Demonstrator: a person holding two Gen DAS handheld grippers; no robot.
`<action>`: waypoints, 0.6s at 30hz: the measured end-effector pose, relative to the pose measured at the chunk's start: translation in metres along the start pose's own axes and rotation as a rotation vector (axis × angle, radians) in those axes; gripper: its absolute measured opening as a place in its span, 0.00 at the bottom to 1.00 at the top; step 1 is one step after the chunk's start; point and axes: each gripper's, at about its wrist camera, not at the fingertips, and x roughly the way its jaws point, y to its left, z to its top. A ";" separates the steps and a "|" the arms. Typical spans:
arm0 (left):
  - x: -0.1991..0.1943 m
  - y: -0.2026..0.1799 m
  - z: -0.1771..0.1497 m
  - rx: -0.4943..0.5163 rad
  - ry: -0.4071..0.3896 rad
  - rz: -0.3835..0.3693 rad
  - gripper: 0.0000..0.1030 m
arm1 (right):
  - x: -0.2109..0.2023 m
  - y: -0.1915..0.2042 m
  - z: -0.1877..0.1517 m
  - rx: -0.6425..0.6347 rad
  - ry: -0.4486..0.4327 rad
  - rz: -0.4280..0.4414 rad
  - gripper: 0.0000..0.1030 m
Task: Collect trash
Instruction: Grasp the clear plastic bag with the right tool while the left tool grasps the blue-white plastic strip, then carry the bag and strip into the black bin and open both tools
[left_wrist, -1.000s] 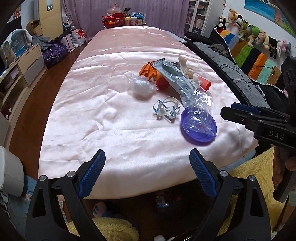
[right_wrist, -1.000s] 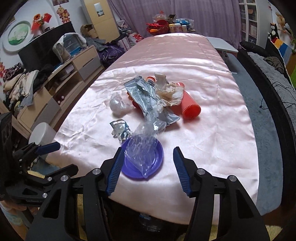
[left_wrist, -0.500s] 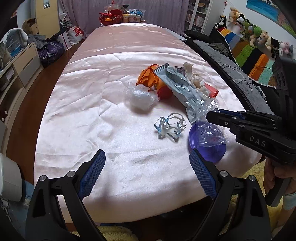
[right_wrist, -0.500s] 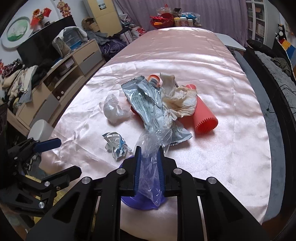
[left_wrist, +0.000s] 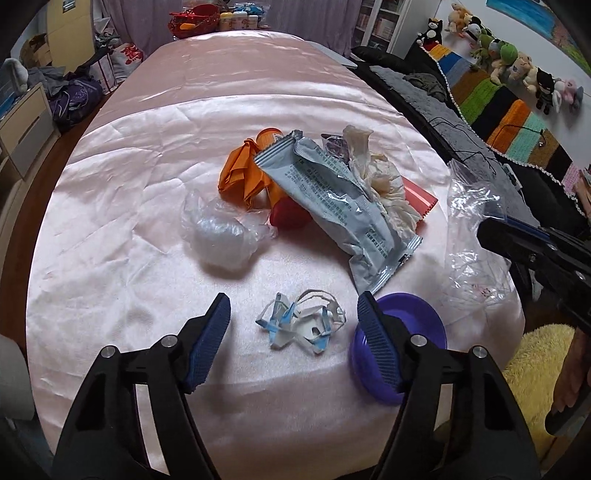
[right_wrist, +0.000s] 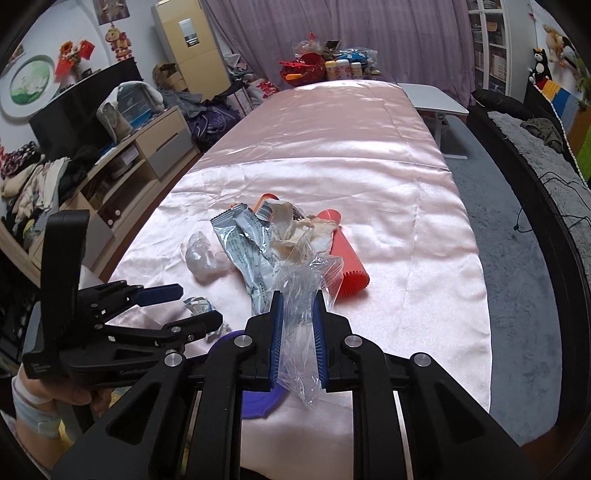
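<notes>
Purple plate half hidden behind right gripper.

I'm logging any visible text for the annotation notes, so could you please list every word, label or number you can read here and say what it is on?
Nothing reads clearly.
Silver-blue snack wrapper: dense printed lines, too small to read.
Left gripper: small grey lettering on its black body, blurred.
Red bag on the floor beyond the table: large white character, too blurred to read.
Bottles at the far end: labels illegible.

Clear plastic bag hangs crumpled, lifted off the bench. Crumpled mask lies near the bench's front edge. Silver wrapper, tissue, orange scraps piled mid-bench.
</notes>
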 end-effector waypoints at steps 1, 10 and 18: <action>0.004 0.001 0.001 -0.001 0.006 0.001 0.59 | 0.000 -0.001 -0.001 0.001 0.001 0.001 0.16; 0.007 0.005 -0.002 -0.004 0.018 -0.006 0.23 | -0.006 -0.005 -0.009 0.009 -0.001 -0.003 0.16; -0.028 0.002 -0.011 0.002 -0.035 0.013 0.17 | -0.032 0.003 -0.015 -0.008 -0.039 -0.006 0.16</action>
